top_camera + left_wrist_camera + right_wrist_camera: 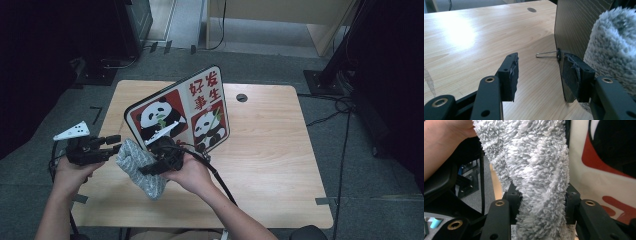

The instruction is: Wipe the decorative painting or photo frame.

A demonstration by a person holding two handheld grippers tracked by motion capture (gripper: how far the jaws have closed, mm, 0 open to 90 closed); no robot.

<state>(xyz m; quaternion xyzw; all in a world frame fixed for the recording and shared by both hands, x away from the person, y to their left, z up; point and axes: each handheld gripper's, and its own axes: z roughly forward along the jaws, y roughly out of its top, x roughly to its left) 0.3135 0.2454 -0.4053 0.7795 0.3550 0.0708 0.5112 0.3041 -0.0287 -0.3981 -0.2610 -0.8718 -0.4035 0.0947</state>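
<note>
Your right gripper [541, 202] is clenched on the fluffy grey cloth [142, 167] against the panda board's [182, 112] lower left face; press flat and wipe evenly; your left gripper [540, 75], jaws apart, straddles its edge.

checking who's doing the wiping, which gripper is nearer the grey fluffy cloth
Right. The right gripper is shut on the grey fluffy cloth, bunched between its jaws. The left gripper sits beside the cloth, jaws apart at the panda board's edge.

Panda board [182, 112] lower left corner hidden behind grey cloth [142, 170]; right gripper [156, 165] fingers buried in cloth.
</note>
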